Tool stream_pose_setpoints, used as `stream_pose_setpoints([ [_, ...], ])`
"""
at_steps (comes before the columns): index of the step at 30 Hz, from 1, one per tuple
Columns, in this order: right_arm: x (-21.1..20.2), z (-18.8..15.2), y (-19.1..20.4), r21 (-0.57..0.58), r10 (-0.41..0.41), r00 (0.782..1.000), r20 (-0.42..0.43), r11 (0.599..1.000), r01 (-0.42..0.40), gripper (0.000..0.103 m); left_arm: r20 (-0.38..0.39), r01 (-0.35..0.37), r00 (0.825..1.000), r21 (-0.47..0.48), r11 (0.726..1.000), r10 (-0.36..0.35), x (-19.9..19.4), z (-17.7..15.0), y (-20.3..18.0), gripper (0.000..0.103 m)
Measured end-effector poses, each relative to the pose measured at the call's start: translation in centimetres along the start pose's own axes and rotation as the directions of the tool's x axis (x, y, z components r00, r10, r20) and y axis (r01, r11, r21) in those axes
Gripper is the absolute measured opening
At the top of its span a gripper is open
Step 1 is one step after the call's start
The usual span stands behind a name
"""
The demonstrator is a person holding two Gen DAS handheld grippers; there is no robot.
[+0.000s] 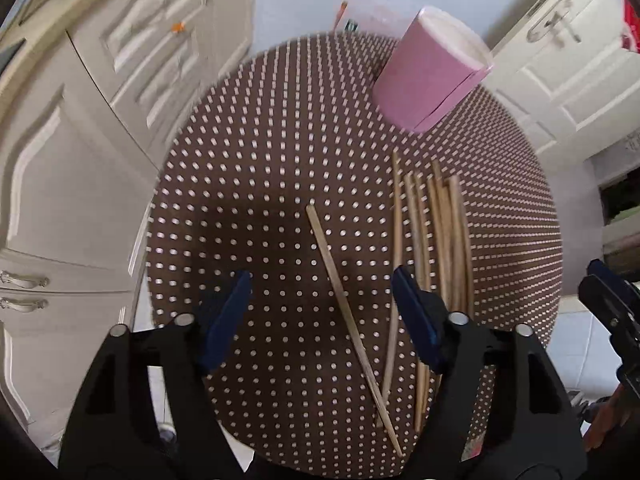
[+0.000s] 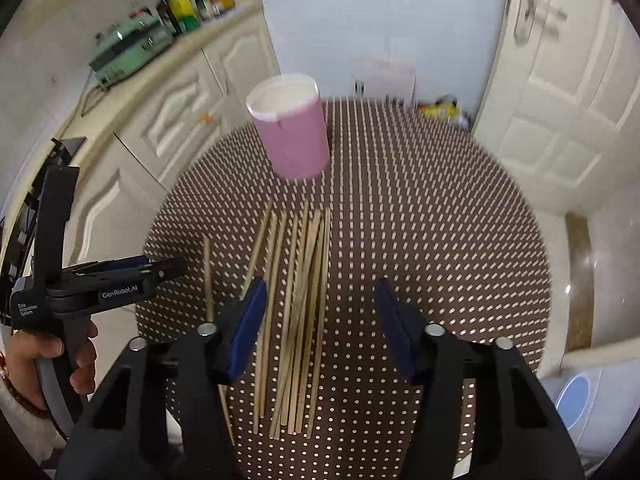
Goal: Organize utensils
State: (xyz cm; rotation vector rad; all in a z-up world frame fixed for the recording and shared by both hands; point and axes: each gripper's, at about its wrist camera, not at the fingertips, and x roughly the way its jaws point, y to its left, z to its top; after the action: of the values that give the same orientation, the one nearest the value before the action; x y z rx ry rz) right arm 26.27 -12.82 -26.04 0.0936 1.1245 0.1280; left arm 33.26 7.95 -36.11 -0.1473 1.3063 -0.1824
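Note:
A round table in a brown dotted cloth (image 1: 260, 168) (image 2: 440, 220) carries a pink cup (image 1: 428, 72) (image 2: 292, 128), upright with a white inside, at its far side. A bundle of wooden chopsticks (image 1: 444, 240) (image 2: 304, 300) lies nearer me. One stray chopstick (image 1: 344, 312) (image 2: 207, 276) lies to its left. My left gripper (image 1: 322, 314) hangs open over the stray chopstick, which runs between its blue pads untouched. My right gripper (image 2: 322, 326) is open above the bundle, which lies nearer its left finger. A hand (image 2: 48, 356) holds the left gripper (image 2: 160, 266).
Cream cabinets (image 1: 80, 160) (image 2: 168, 128) stand close on the left of the table. A white door (image 2: 560, 120) is at the right. Bottles (image 2: 192, 4) and a green appliance (image 2: 128, 52) sit on the counter. The table edge drops to a tiled floor (image 2: 576, 300).

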Motion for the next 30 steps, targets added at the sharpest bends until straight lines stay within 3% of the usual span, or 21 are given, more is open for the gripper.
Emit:
stream_pose_setpoints([
  [1, 0.6, 0.1, -0.2, 0.007, 0.008, 1.0, -0.016, 1.0, -0.008, 0.045, -0.018, -0.008, 1.0, 0.002, 1.0, 0.008, 0.7, 0.1, 0.0, 0.058],
  [7, 4.9, 1.4, -1.5, 0.014, 0.036, 0.992, -0.121, 0.999, -0.034, 0.032, -0.086, -0.033, 0.996, -0.008, 0.999, 0.033, 3.6, 0.5, 0.4, 0.043],
  [15, 9.1, 2.6, -1.8, -0.011, 0.079, 0.974, -0.214, 0.996, -0.084, 0.022, -0.089, -0.064, 0.994, 0.011, 0.998, 0.065, 4.6, 1.1, 0.2, 0.033],
  [20, 10.9, 3.3, -2.0, -0.021, 0.077, 0.962, -0.264, 0.996, -0.086, 0.017, -0.092, -0.061, 0.994, 0.003, 0.998, 0.061, 4.9, 1.5, 0.5, 0.022],
  [22, 11.5, 3.5, -1.9, -0.026, 0.072, 0.958, -0.277, 0.996, -0.082, 0.015, -0.094, -0.051, 0.994, -0.004, 0.999, 0.051, 5.0, 1.8, 0.7, 0.013],
  [30, 13.3, 4.2, -1.9, -0.019, 0.084, 0.945, -0.317, 0.995, -0.095, 0.012, -0.102, -0.01, 0.995, 0.001, 1.0, 0.01, 5.2, 3.8, 1.0, 0.008],
])
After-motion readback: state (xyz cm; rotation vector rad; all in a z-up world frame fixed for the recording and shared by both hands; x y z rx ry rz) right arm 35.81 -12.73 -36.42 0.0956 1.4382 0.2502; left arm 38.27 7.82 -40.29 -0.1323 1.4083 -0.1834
